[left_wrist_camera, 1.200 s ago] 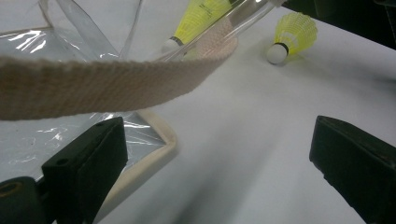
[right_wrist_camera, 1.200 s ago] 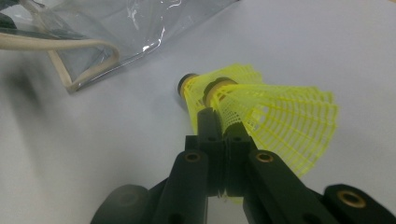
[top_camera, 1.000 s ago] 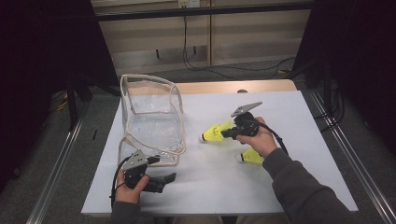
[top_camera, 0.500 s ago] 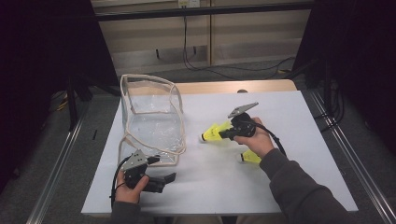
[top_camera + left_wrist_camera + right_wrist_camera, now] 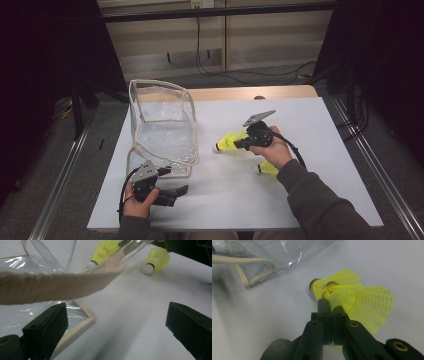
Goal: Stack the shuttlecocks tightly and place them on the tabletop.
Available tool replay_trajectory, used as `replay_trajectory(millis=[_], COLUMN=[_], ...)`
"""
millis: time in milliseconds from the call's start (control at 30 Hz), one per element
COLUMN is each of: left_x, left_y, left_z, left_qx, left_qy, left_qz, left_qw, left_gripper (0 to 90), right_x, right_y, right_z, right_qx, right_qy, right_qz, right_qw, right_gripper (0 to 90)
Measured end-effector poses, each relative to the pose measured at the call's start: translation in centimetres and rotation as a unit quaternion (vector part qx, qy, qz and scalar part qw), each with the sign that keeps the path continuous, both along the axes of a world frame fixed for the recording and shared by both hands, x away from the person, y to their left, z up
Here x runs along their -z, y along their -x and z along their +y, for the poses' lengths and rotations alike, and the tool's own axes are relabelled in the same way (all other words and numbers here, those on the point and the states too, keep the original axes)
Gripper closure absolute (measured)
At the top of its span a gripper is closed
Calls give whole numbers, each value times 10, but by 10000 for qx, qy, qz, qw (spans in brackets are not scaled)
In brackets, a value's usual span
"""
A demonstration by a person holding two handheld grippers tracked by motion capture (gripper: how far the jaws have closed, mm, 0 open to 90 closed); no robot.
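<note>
Table [image 5: 320, 130] lies bare beyond right tool [image 5: 239, 145], clamped on yellow shuttlecock [image 5: 227, 142]; left tool [image 5: 180, 192] gapes beside bag [image 5: 162, 132].

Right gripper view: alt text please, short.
The right gripper has its two black jaws pinched shut on the netted skirt of a yellow plastic shuttlecock, held just above a white tabletop. At upper left lies a clear plastic bag with beige fabric trim.
</note>
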State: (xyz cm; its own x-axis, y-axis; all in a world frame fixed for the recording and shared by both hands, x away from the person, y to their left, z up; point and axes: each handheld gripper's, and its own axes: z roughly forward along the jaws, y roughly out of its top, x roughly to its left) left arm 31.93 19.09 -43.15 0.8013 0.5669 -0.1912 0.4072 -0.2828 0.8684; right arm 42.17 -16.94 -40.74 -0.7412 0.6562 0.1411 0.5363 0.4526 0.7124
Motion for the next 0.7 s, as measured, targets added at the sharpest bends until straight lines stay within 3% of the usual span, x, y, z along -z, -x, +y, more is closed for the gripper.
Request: replay_trajectory(millis=[700], left_x=[0], left_y=[0], left_z=[0], left_qx=[-10], left_qy=[-4], left_qz=[-3], left_qw=[10000], left_gripper=[43], right_x=[3], right_y=[0], right_z=[4], right_qx=[25], right_qy=[10], right_qz=[50], right_qw=[10000], right_gripper=[883])
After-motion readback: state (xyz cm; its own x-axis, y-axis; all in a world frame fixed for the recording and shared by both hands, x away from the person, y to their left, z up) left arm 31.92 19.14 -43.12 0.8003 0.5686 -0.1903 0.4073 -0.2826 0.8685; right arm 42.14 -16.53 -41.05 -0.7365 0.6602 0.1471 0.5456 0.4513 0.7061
